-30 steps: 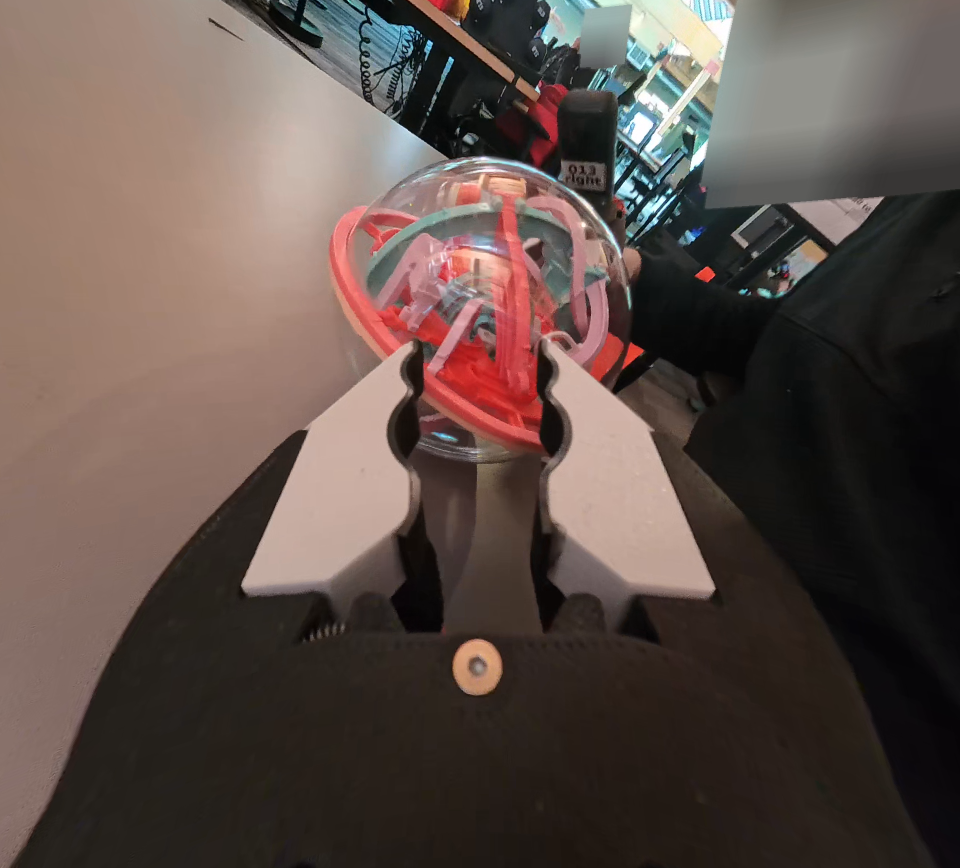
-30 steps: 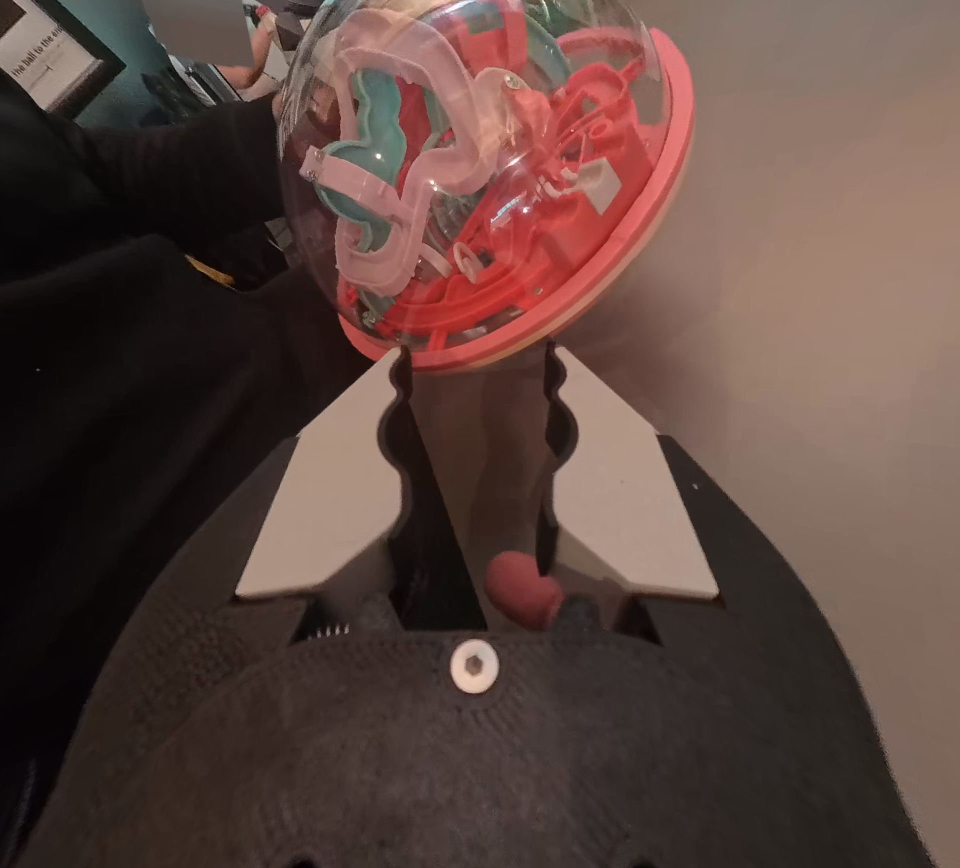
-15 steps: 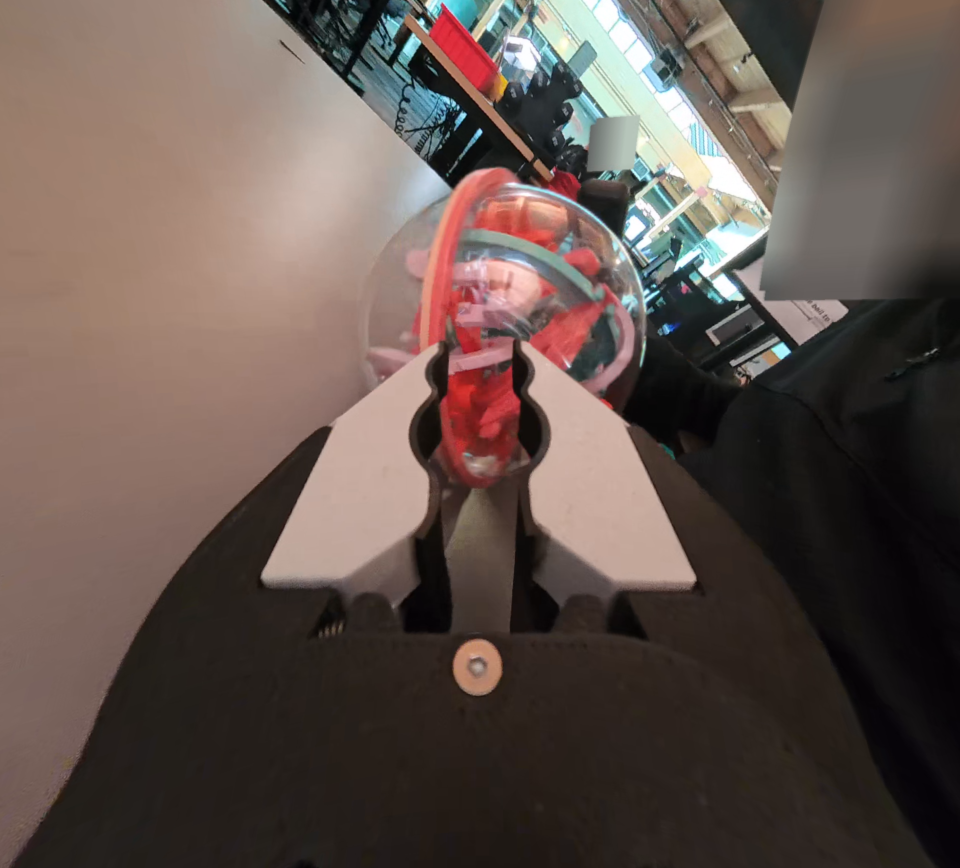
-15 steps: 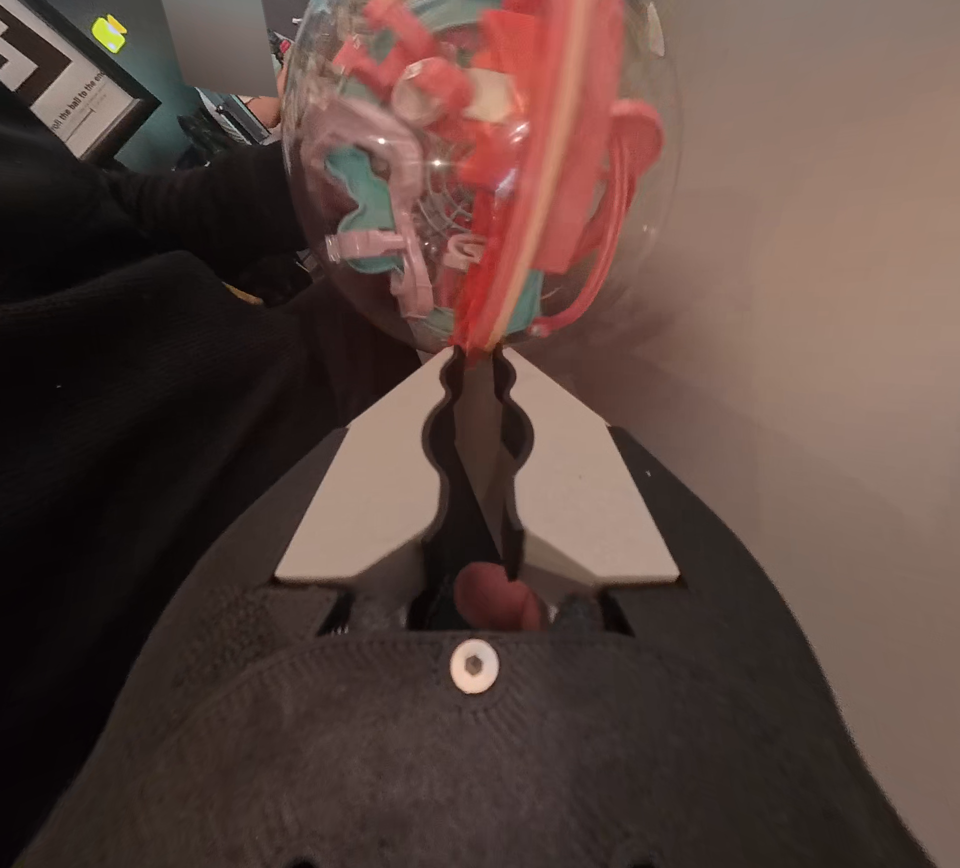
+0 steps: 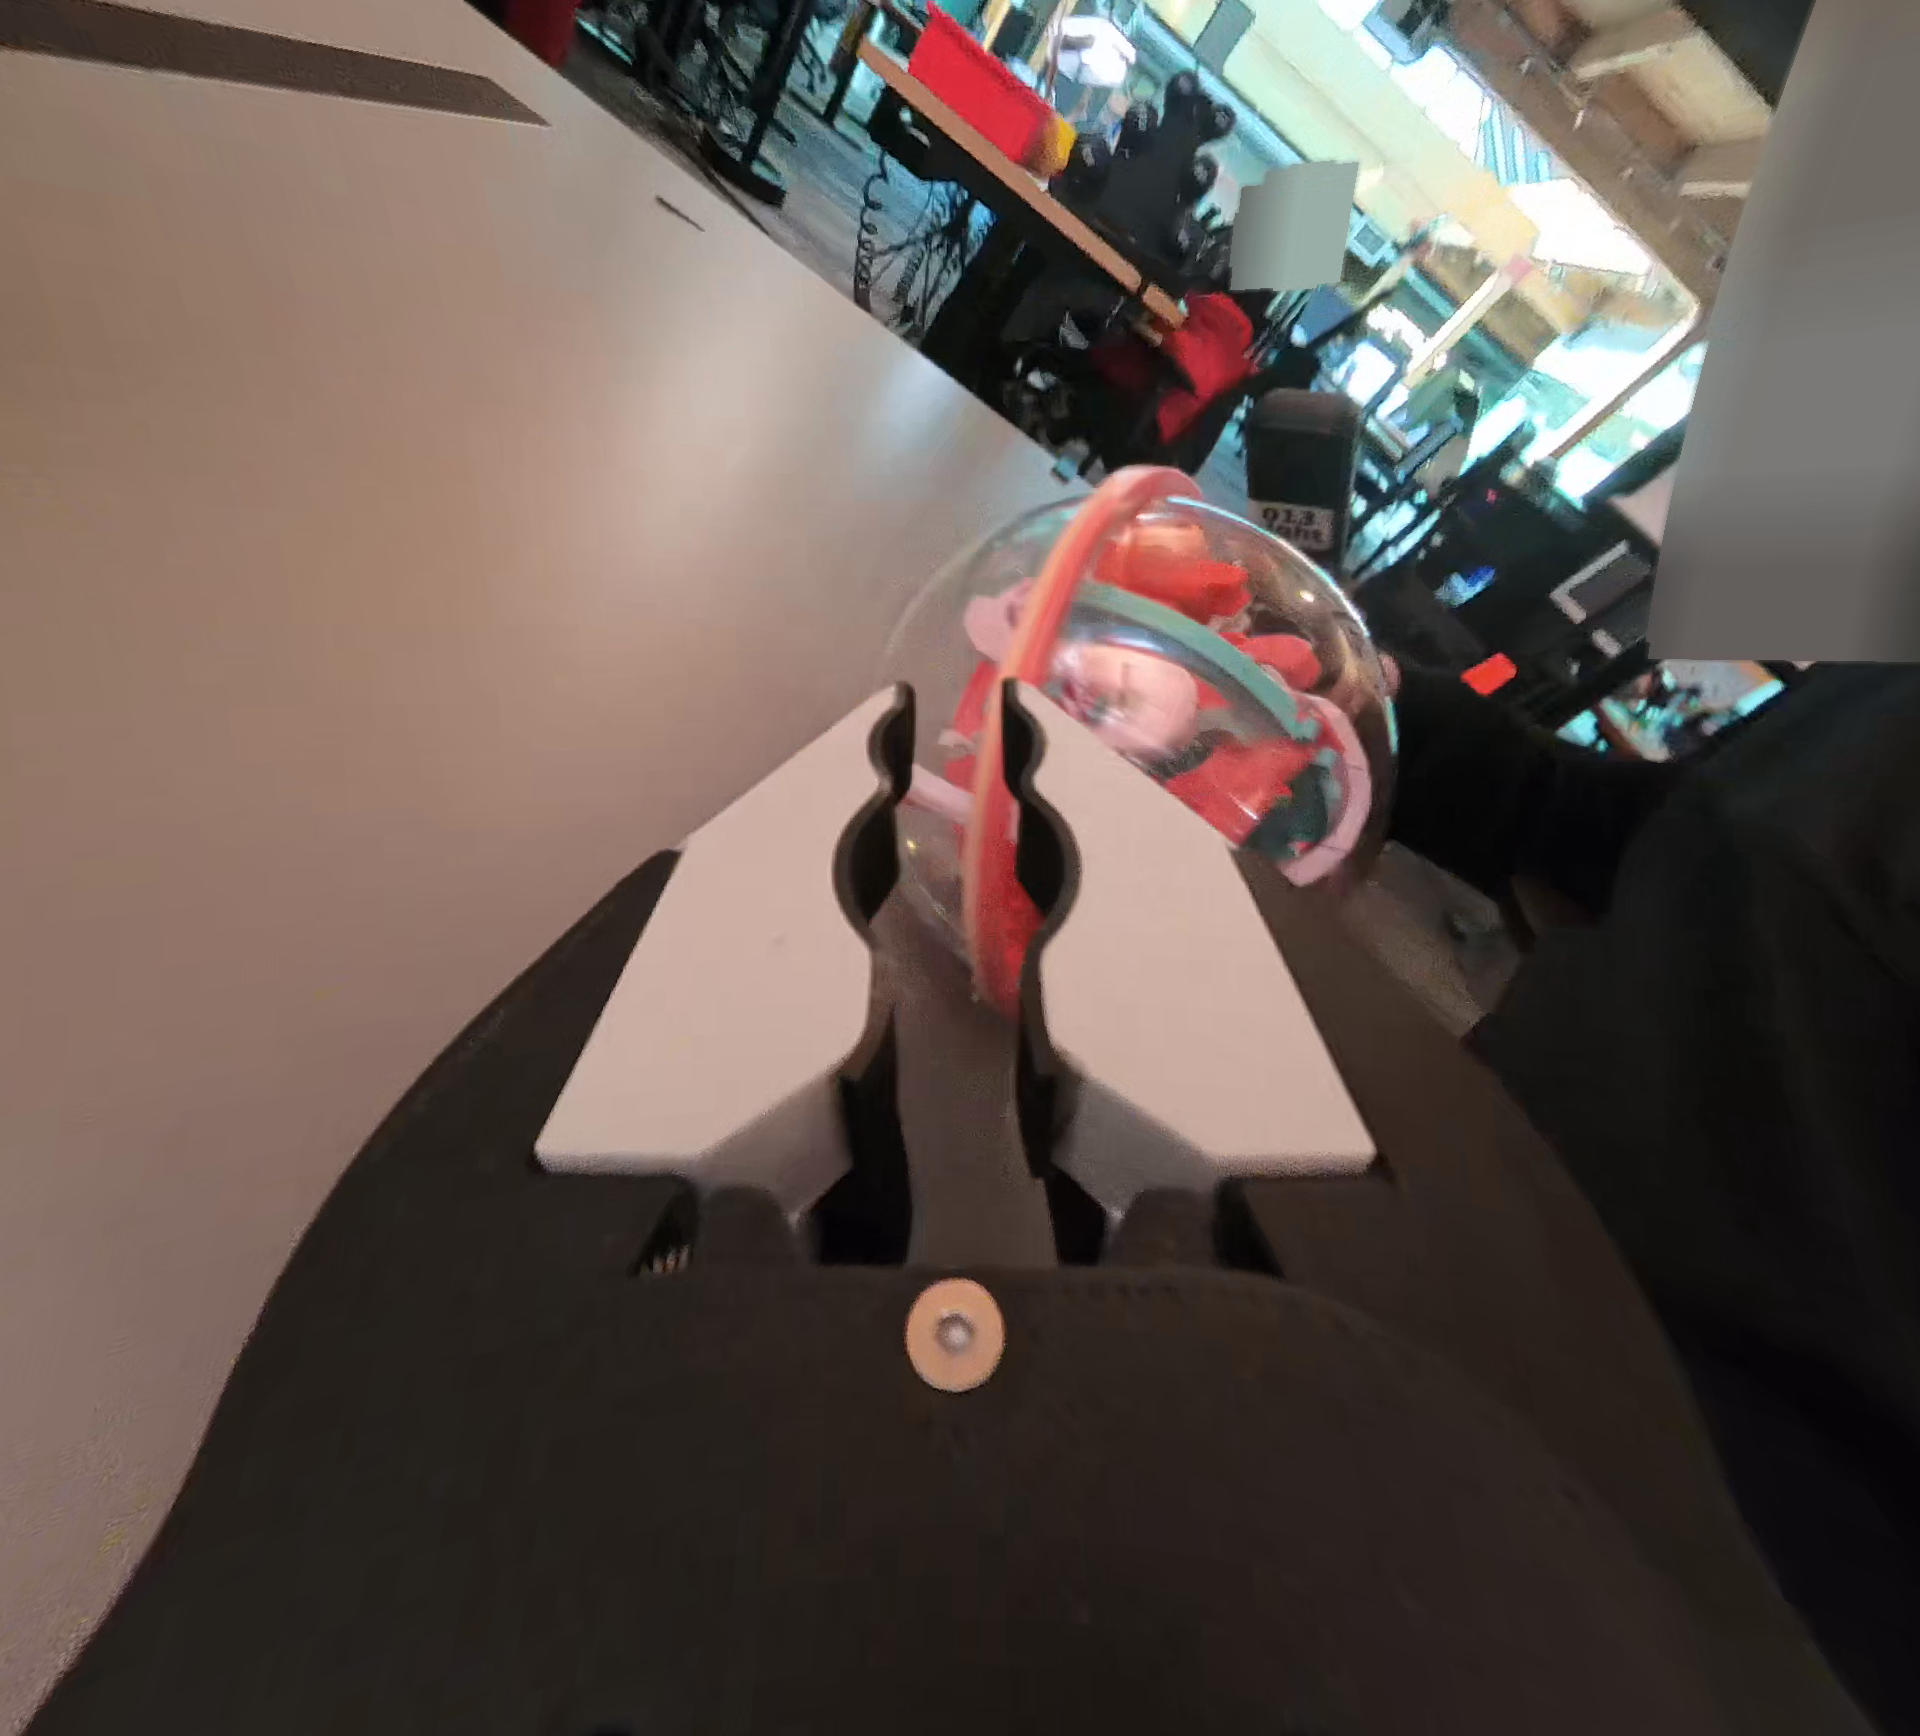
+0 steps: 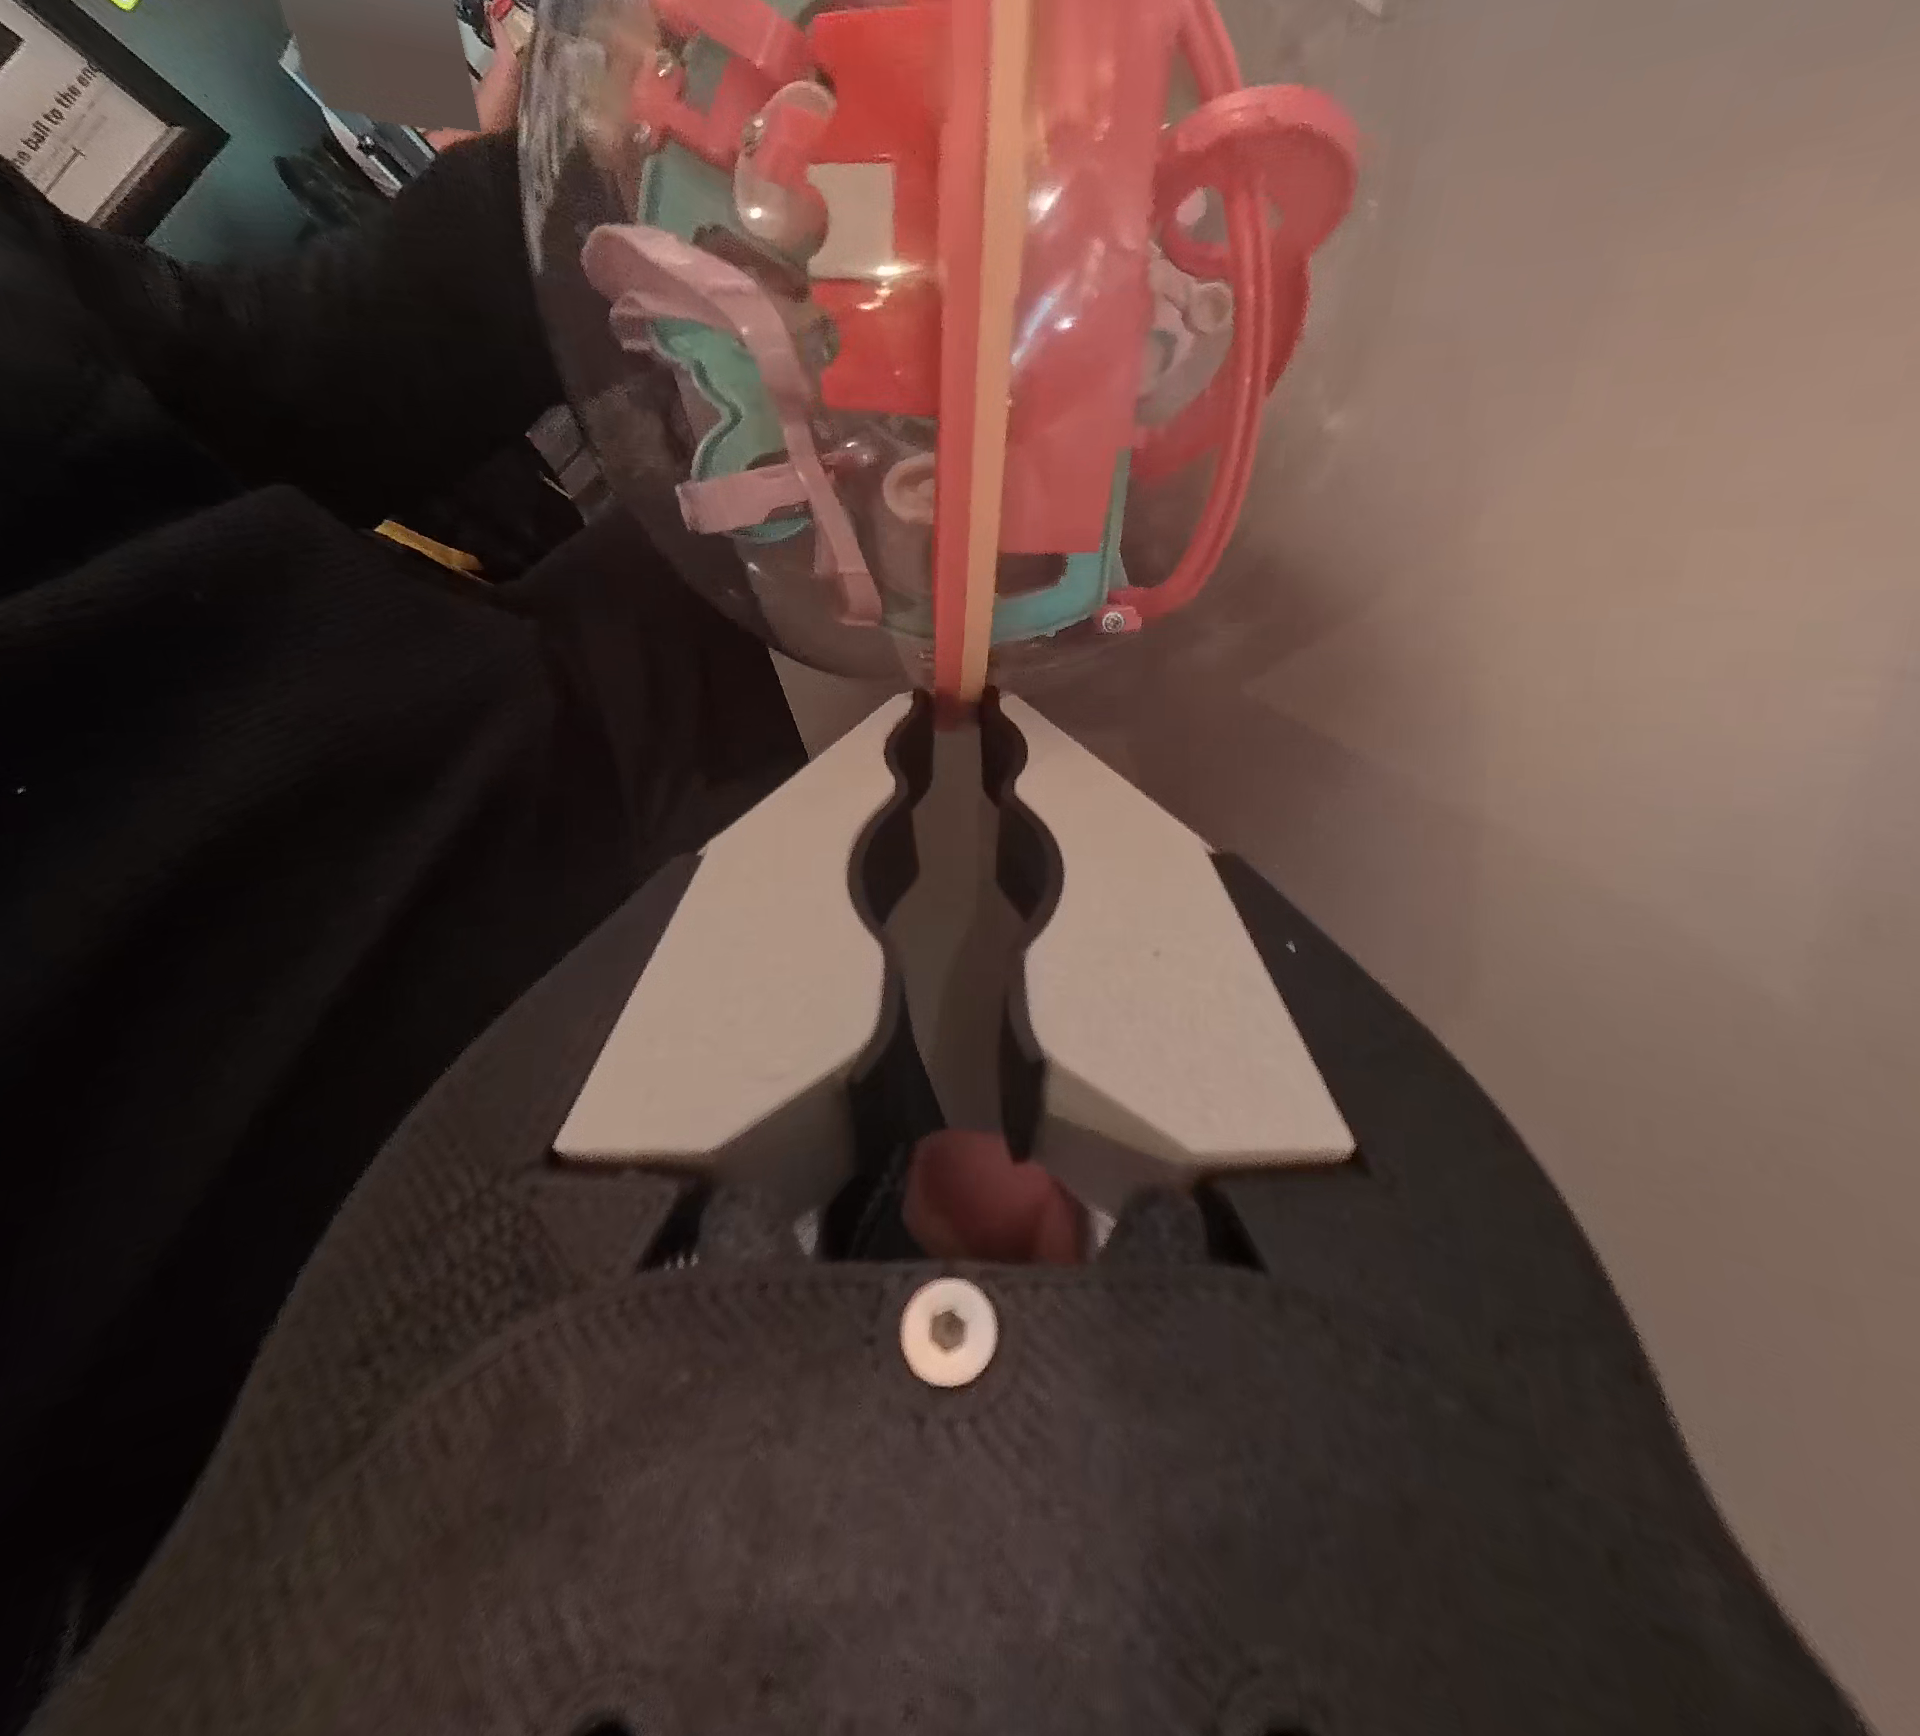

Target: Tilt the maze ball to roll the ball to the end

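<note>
The maze ball (image 5: 1143,699) is a clear sphere with red, teal and pink tracks and a red rim, held in the air over the grey table (image 5: 416,543). My left gripper (image 5: 956,699) is shut on its near side, with the rim running between the fingers. In the right wrist view the maze ball (image 6: 935,232) fills the top, its rim edge-on and vertical. My right gripper (image 6: 956,699) pinches the rim's lower end between its fingertips. The right gripper's black body (image 5: 1299,460) shows behind the ball in the left wrist view. I cannot pick out the small ball inside.
A person's black sleeve (image 5: 1714,959) lies to the right in the left wrist view and to the left in the right wrist view (image 6: 260,647). The table (image 6: 1610,439) runs along the right. Desks with a red bin (image 5: 977,86) stand far behind. My right fingertips sit around 20 centimeters from my left ones.
The maze ball has been turned, so its rim went from slanted to edge-on and upright. Both grippers' jaws have narrowed from a wide hold onto the rim.
</note>
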Demonstrator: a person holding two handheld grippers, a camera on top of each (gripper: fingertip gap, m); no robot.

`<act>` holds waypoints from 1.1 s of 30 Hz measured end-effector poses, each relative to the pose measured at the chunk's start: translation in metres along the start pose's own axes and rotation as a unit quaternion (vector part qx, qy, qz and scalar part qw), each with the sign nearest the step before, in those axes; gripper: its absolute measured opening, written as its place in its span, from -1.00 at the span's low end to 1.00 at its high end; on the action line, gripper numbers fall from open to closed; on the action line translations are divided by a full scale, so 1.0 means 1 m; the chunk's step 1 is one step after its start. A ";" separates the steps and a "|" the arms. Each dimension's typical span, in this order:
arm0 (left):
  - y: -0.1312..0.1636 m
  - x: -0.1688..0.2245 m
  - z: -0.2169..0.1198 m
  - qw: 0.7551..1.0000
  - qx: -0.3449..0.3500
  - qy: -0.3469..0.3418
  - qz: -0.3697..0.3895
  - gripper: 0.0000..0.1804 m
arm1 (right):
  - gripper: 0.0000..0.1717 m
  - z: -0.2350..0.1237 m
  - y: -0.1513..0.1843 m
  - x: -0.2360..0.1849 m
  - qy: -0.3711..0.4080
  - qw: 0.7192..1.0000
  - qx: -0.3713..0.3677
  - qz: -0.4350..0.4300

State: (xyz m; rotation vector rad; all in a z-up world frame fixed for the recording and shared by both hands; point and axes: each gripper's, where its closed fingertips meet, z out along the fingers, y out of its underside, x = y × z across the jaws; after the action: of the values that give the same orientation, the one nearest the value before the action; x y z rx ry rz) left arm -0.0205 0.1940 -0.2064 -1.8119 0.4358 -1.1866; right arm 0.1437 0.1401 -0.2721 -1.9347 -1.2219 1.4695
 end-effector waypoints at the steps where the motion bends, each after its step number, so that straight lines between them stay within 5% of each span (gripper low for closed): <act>1: 0.000 -0.001 0.005 1.000 -0.020 0.011 0.001 -0.77 | -0.92 0.000 0.000 0.001 0.001 1.000 0.000 0.001; 5: 0.019 0.008 0.021 0.993 -0.092 0.079 0.001 -0.58 | -0.92 -0.001 -0.001 0.003 -0.002 1.000 -0.001 0.007; 10: 0.018 0.010 0.028 0.993 -0.068 0.099 -0.007 -0.91 | -0.92 -0.001 0.001 0.003 -0.010 1.000 -0.009 0.009; 17: 0.013 0.003 0.040 0.990 -0.055 0.098 -0.087 -0.92 | -0.92 -0.010 -0.004 0.007 -0.020 1.000 0.008 0.018; 24: -0.019 0.009 0.047 0.983 -0.050 0.091 -0.149 -0.92 | -0.91 -0.022 -0.031 -0.012 -0.100 0.990 0.081 0.058; 33: -0.075 0.037 0.051 0.991 -0.067 0.054 -0.106 -0.92 | -0.92 -0.025 -0.062 -0.031 -0.177 0.969 0.147 0.085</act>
State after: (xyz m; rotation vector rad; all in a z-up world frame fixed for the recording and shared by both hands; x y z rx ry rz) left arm 0.0279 0.2331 -0.1316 -1.9528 0.3998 -1.4375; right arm 0.1410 0.1515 -0.1994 -1.6573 -0.9195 2.0264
